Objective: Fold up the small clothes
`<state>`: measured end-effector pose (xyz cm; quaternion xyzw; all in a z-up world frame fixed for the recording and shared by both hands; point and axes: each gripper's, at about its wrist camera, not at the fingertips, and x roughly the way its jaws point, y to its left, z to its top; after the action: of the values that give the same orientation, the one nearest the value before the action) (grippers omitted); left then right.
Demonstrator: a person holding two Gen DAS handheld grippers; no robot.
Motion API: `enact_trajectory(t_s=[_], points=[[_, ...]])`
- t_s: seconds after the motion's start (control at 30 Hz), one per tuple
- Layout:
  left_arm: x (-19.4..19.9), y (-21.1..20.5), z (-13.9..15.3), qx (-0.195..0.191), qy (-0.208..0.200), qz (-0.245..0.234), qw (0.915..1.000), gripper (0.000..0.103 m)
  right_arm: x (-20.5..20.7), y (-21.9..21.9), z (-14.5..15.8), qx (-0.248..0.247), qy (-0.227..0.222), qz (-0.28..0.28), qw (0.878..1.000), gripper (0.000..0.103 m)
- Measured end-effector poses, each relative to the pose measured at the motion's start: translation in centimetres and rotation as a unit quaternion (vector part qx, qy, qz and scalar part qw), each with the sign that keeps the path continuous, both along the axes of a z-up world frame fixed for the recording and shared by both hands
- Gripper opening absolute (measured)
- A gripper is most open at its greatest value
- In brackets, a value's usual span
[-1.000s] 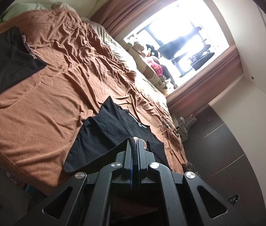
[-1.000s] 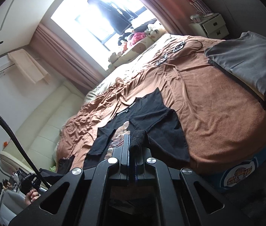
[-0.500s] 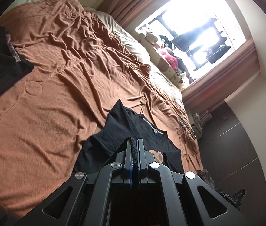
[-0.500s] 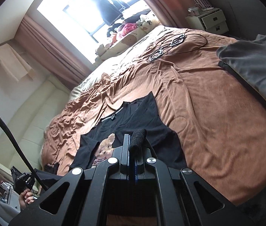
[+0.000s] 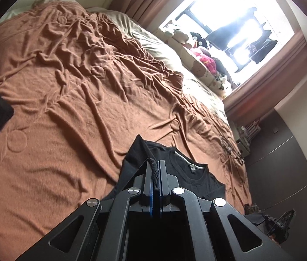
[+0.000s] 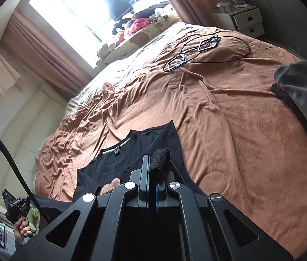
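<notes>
Compared with a second earlier, both cameras sit nearer the black T-shirt (image 5: pixel 188 174) on the bed (image 5: pixel 70 113). The left hand-held gripper (image 5: pixel 156 165) and right hand-held gripper (image 6: pixel 153 163) point downward, jaws fully closed, each pinching the shirt's near edge.

Black t-shirt (image 5: pixel 181 169) lies face up on the rumpled brown bedspread (image 5: pixel 77 108), neckline toward 12 o'clock, collar label showing. A bear print on the chest (image 6: pixel 112 184) is only partly visible. One sleeve spread out toward 10 o'clock in the left wrist view; lower body hidden. In the right wrist view the shirt (image 6: pixel 136 152) sits at 6 o'clock, neckline toward 11 o'clock.
</notes>
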<state>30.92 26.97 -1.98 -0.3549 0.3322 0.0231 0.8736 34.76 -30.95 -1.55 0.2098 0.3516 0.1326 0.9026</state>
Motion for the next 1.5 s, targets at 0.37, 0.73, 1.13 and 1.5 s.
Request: enact_trajectory(t_s=[0.37, 0.73, 1.13, 1.5], points=[[7.9, 0.6, -3.7, 0.044, 0.064, -0.006, 0.9969, 0.003, 8.5, 2.4, -0.9, -0.044, 0.045, 0.000, 0.998, 0.000], [13.8, 1.2, -9.6, 0.064, 0.129, -0.008, 0.9895, 0.003, 16.2, 3.8, -6.1, -0.061, 0.105, -0.020, 0.992, 0.000], [17.3, 2.3, -13.3, 0.058, 0.192, -0.020, 0.9794, 0.005, 20.8, 4.8, -8.6, -0.067, 0.120, -0.024, 0.990, 0.037], [18.4, 1.6, -8.1, 0.149, 0.152, -0.025, 0.9767, 0.061, 20.2, 7.3, -6.2, -0.148, 0.073, 0.011, 0.986, 0.072]])
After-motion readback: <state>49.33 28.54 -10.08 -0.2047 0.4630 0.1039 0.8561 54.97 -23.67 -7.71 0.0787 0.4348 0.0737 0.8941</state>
